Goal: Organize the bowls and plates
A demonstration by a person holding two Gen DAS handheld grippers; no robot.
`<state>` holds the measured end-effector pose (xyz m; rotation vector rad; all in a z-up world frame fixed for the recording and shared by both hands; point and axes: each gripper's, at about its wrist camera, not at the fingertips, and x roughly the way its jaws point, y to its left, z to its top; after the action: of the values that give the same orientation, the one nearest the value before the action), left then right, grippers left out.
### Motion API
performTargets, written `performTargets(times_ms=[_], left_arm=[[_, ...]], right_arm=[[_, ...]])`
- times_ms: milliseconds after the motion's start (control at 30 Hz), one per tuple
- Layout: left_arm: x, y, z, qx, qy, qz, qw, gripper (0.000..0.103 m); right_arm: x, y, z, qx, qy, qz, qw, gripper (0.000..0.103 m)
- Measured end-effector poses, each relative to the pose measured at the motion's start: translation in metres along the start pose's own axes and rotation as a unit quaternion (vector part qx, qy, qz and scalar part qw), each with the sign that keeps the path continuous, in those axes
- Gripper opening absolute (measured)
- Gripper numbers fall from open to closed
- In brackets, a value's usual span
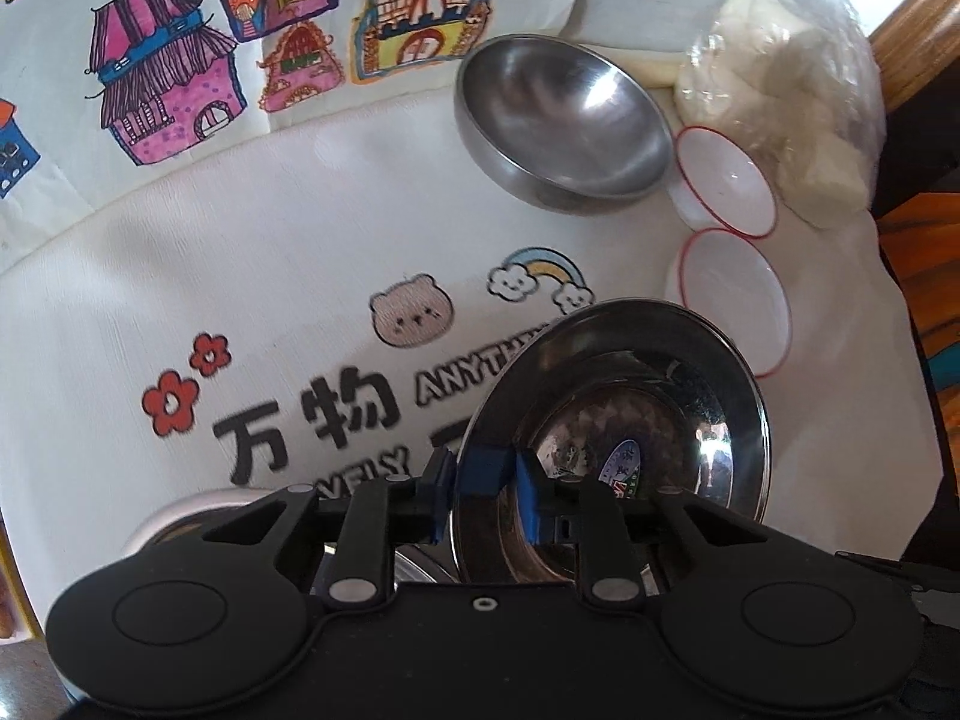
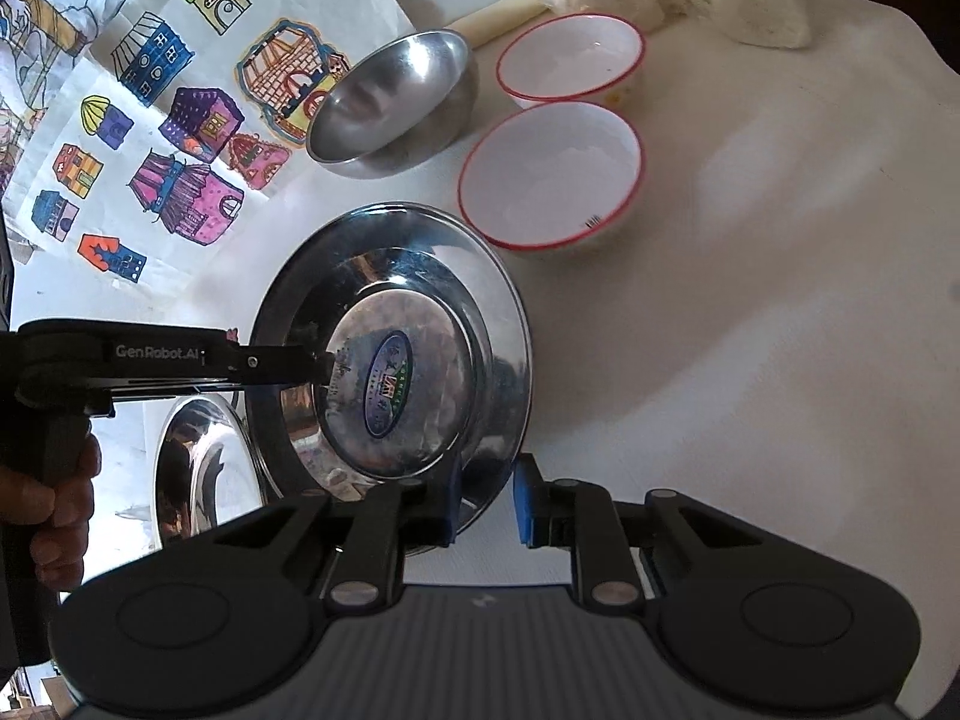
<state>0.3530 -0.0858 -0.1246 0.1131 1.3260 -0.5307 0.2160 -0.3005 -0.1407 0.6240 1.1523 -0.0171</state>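
Observation:
A shiny steel plate (image 1: 630, 372) (image 2: 420, 276) with an oval sticker in its middle is tilted and held off the table. My left gripper (image 1: 486, 474) is shut on its near rim, blue pads on either side. In the right wrist view that left gripper (image 2: 318, 366) comes in from the left. My right gripper (image 2: 489, 501) is shut on the plate's lower right rim. A second steel plate (image 2: 192, 468) (image 1: 180, 516) lies on the cloth below. Behind stand a steel bowl (image 1: 564, 120) (image 2: 390, 96) and two white red-rimmed bowls (image 2: 570, 54) (image 2: 552, 174).
A white cloth (image 2: 750, 300) printed with characters covers the table. A sheet of coloured house drawings (image 1: 180, 60) lies at the back left. A plastic bag of white lumps (image 1: 780, 90) and a pale wooden stick (image 2: 498, 15) sit behind the bowls. A person's hand (image 2: 54, 498) grips the left handle.

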Motion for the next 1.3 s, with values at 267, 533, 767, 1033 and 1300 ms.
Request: performTargets(times_ms=[267, 533, 767, 1033, 1300], left_arm=[[-0.015, -0.009, -0.017, -0.022, -0.032, -0.025, 0.999, 0.023], [-0.023, -0.007, -0.036, -0.042, -0.04, -0.026, 0.998, 0.023], [-0.043, 0.0, -0.061, -0.071, -0.073, -0.025, 0.9945, 0.023], [-0.067, 0.037, -0.088, -0.12, -0.089, 0.004, 0.9888, 0.023], [-0.083, 0.075, -0.112, -0.169, -0.101, 0.038, 0.9798, 0.023]], right_arm=[[-0.03, -0.001, -0.014, -0.005, -0.009, -0.001, 1.0, 0.021], [-0.039, 0.004, -0.017, -0.02, -0.014, -0.012, 1.0, 0.021], [-0.044, 0.011, -0.017, -0.045, -0.014, -0.014, 0.999, 0.022], [-0.038, 0.044, -0.017, -0.111, 0.004, 0.014, 0.994, 0.022], [-0.018, 0.087, -0.025, -0.173, 0.03, 0.048, 0.983, 0.022]])
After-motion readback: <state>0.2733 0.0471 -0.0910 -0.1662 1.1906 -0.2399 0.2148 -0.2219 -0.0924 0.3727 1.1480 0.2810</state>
